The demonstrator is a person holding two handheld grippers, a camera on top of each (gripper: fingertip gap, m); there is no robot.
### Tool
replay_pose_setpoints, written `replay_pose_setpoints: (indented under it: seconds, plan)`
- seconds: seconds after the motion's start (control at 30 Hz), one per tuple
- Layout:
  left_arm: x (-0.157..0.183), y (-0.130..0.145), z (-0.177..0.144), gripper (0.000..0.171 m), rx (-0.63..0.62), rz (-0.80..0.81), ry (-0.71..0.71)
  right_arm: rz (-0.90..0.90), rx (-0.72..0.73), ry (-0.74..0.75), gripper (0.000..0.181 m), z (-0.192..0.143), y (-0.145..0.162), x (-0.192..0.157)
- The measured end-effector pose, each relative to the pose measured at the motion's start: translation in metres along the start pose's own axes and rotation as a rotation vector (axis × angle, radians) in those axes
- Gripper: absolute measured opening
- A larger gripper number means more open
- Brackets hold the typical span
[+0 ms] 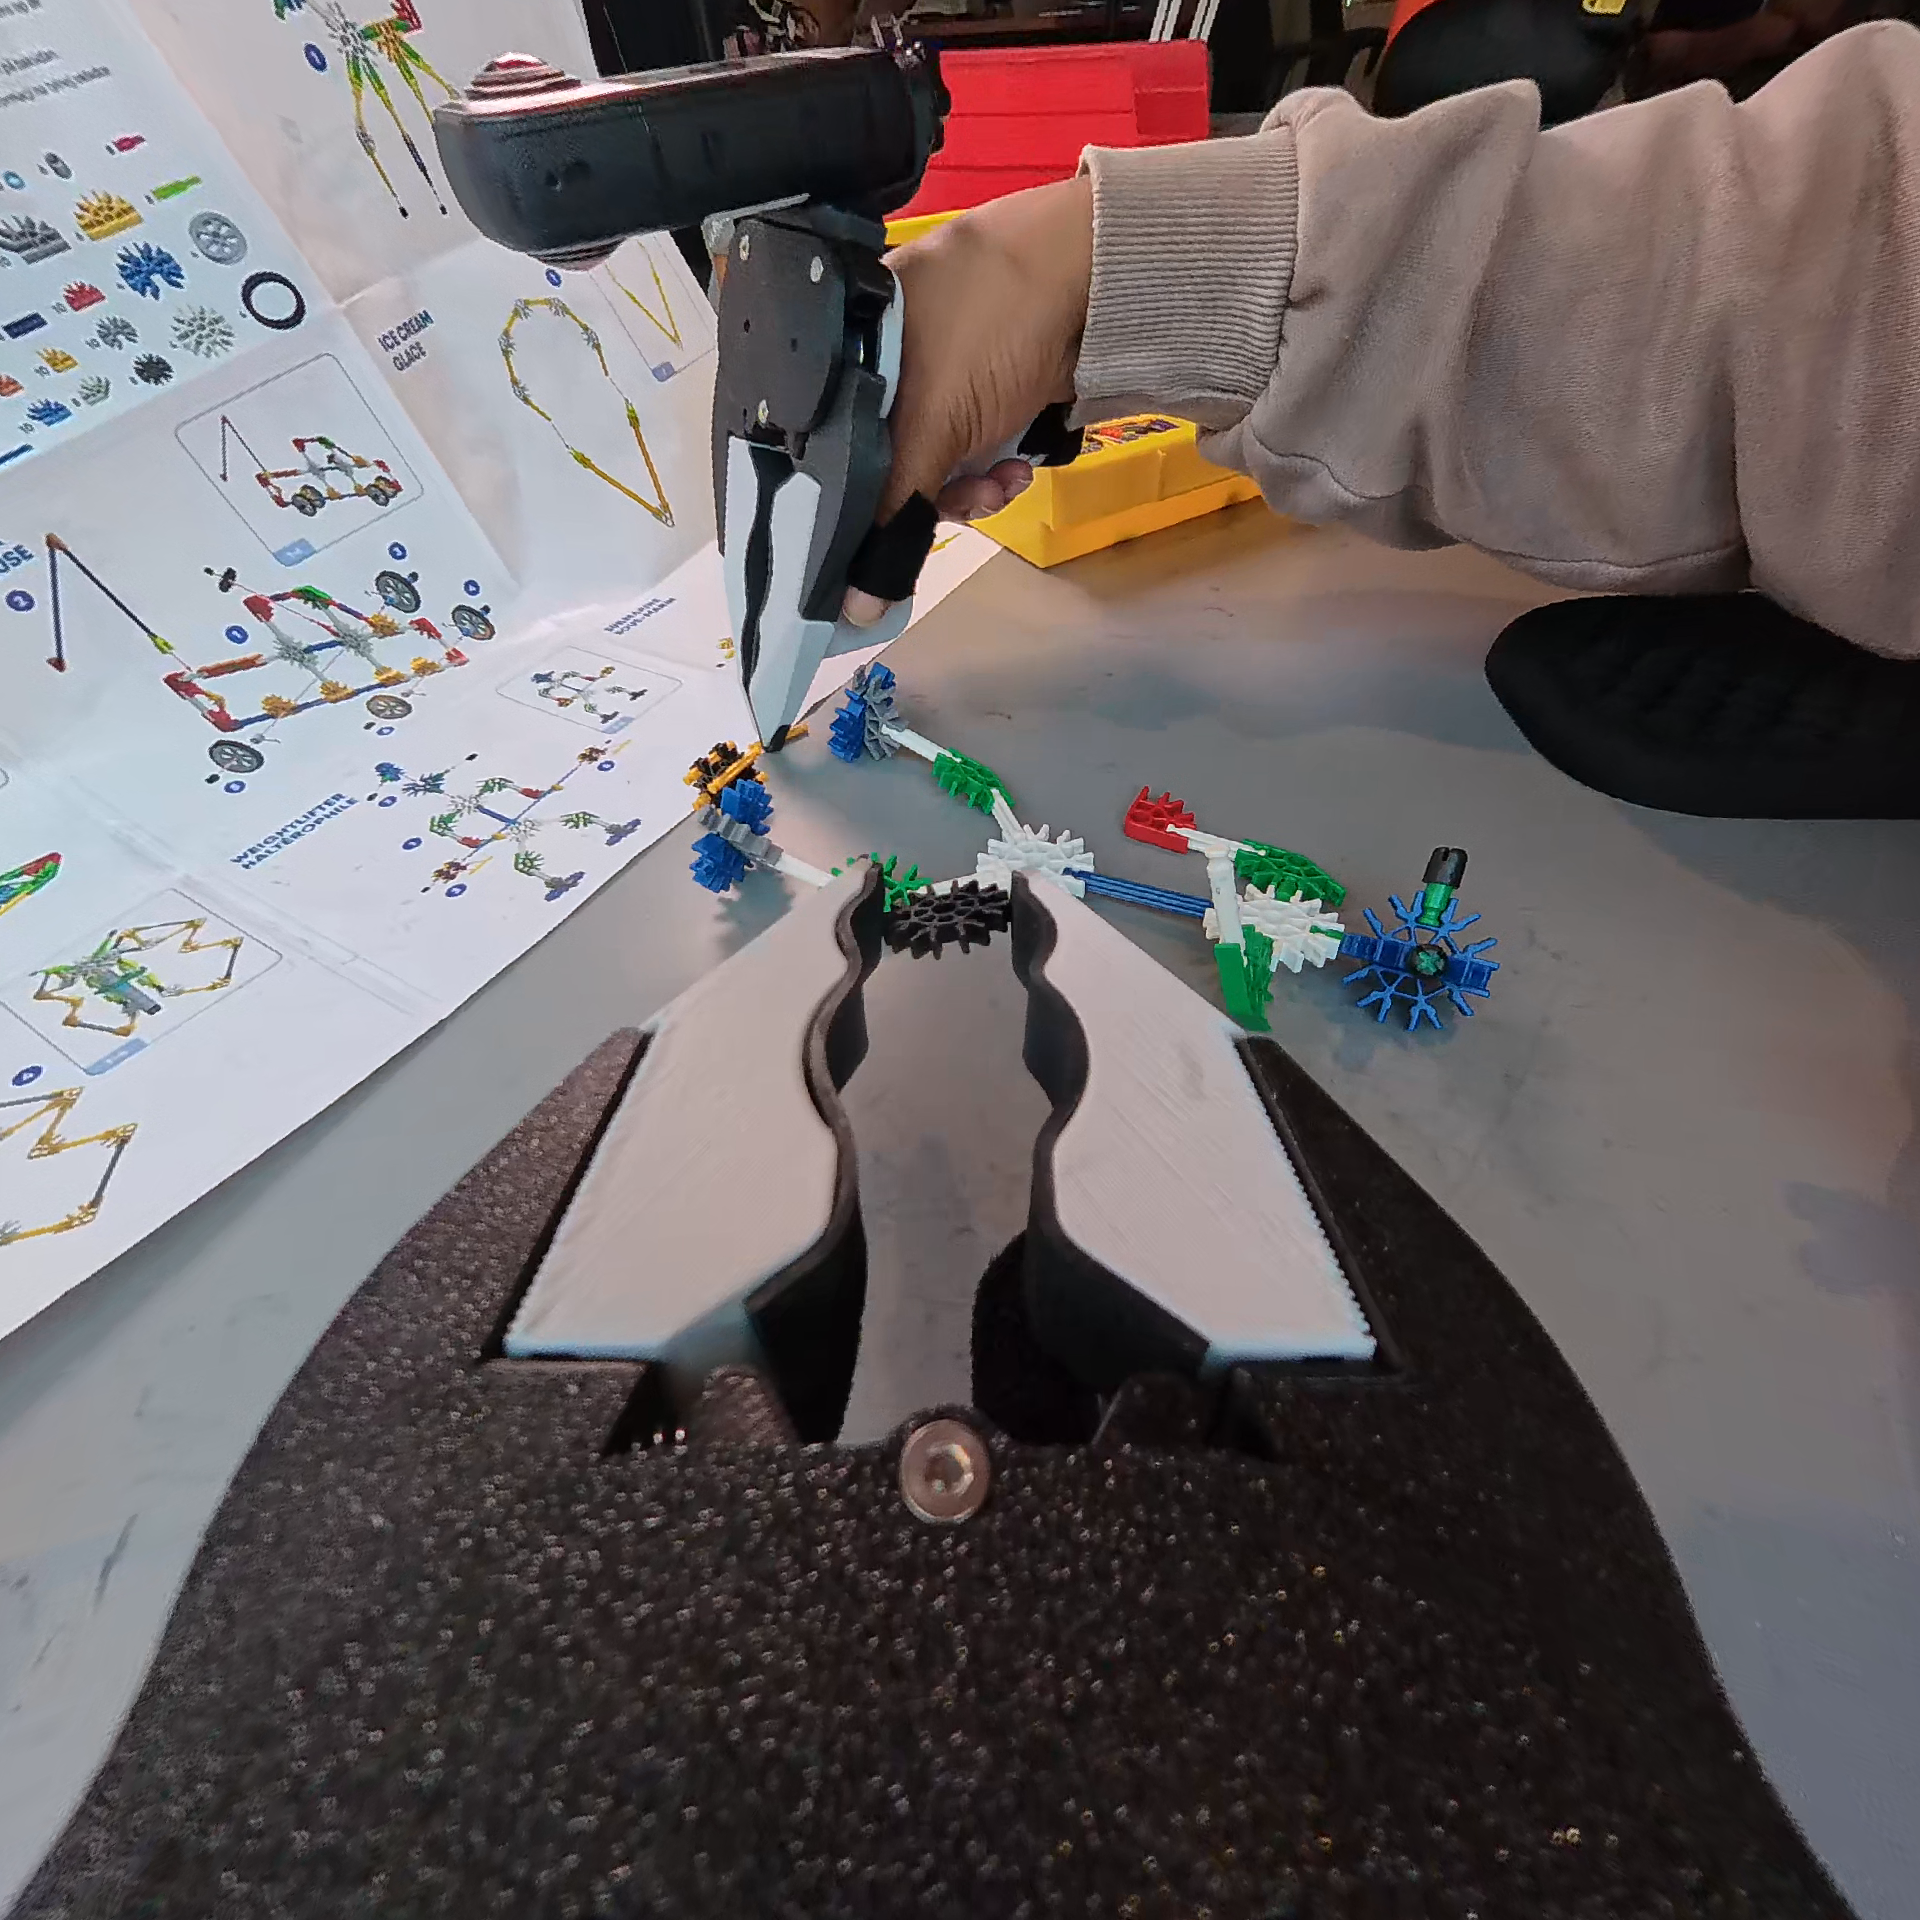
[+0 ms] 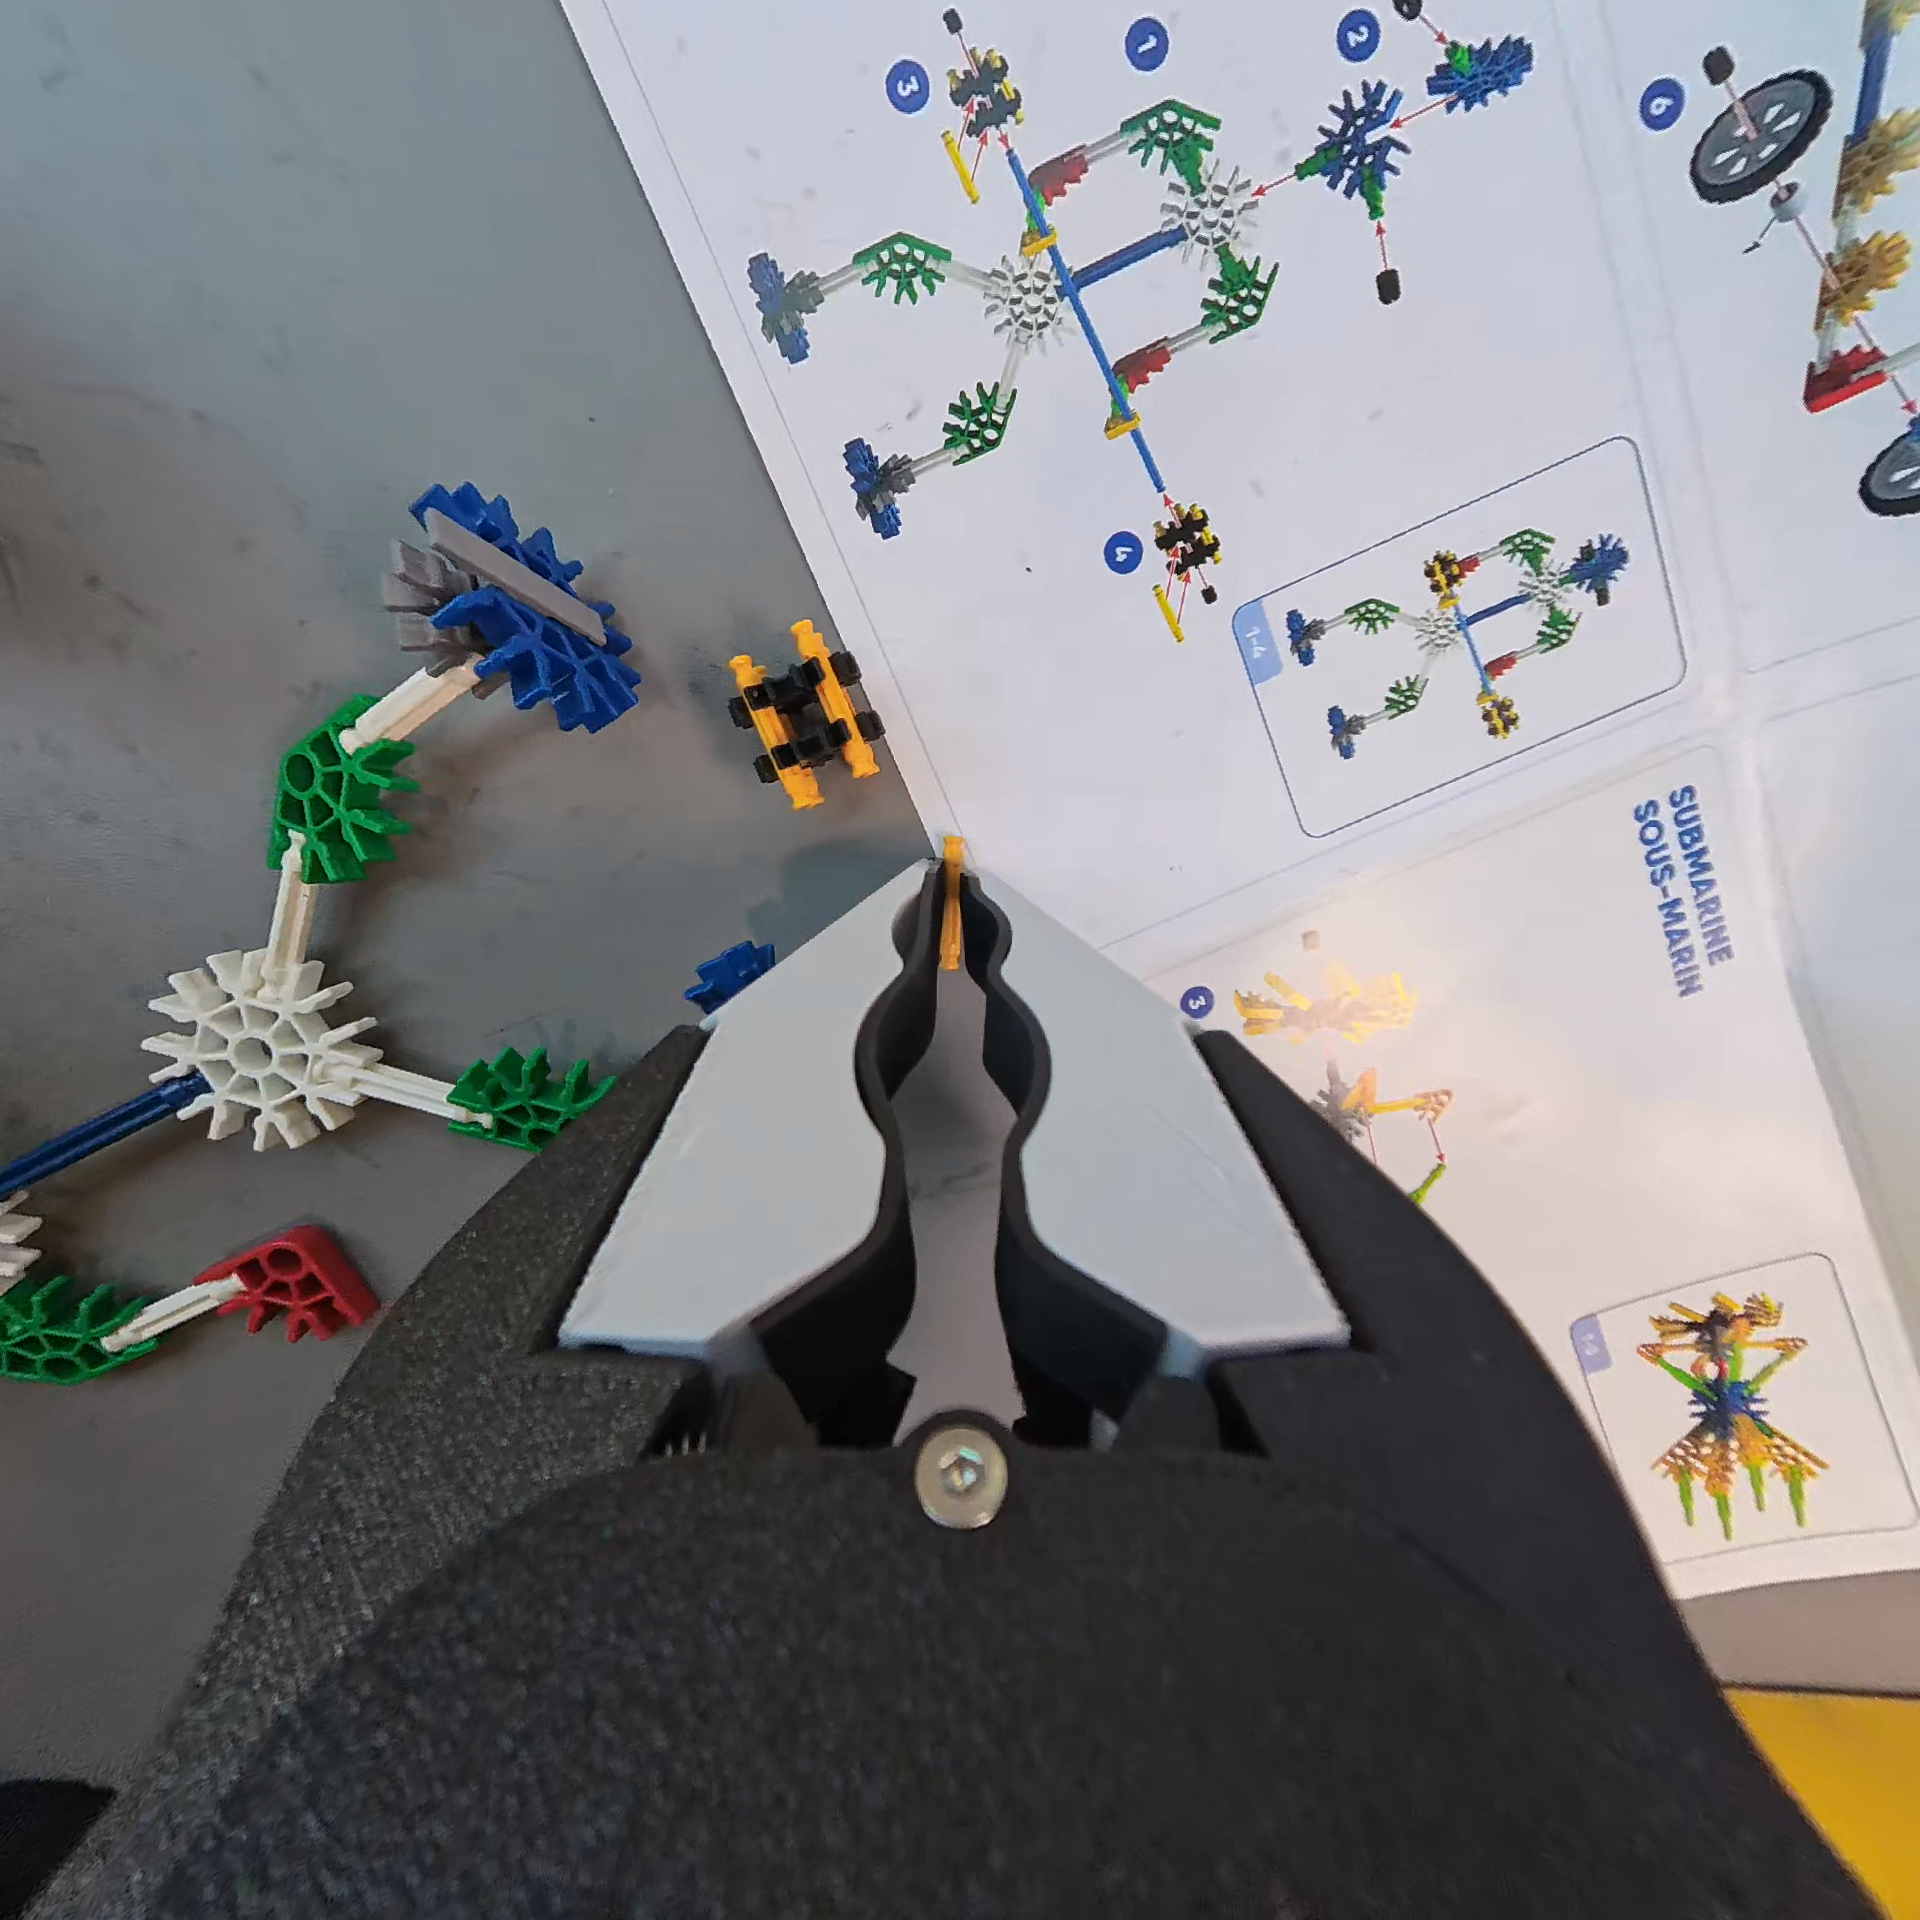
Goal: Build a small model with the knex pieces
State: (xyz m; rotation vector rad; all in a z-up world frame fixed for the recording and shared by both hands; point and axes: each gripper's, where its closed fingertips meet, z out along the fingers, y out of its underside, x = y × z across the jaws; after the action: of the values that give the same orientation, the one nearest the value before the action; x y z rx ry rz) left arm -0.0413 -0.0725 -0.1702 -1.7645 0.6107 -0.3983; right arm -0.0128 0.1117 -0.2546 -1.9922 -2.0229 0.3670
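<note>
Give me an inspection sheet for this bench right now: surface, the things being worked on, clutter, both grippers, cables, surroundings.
Surface: grey table, scuffed and smudged.
Things: rod-and-connector model lying flat; small black and yellow assembly lying apart from it, beside the sheet's edge.
Clutter: printed instruction sheet spread on the table; yellow box behind the person's hand.
Grippers: left gripper closed on a black connector; right gripper pinching a short yellow rod, tips down near the sheet's edge.
Cables: nothing seen.
Surroundings: red box at the back; black cushioned object.
</note>
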Motion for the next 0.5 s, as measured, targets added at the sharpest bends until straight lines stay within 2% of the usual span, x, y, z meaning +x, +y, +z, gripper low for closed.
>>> replay_pose_setpoints:
  seconds: [0.1,0.23,0.37,0.5]
  plan:
    - [0.0,-0.002,-0.001,0.024,0.009,-0.015,0.006,-0.015,0.046,0.018,0.001,-0.007,-0.004,-0.001]
    - [0.0,-0.009,-0.005,0.024,0.054,-0.036,0.02,-0.014,0.222,0.009,0.001,-0.042,-0.021,-0.009]
    - [0.001,-0.01,-0.005,0.024,0.057,-0.051,0.031,-0.066,0.424,-0.054,0.001,-0.082,-0.033,-0.04]
    - [0.005,-0.001,0.0,0.024,0.004,-0.024,0.031,-0.133,0.566,-0.079,0.002,-0.106,-0.028,-0.074]
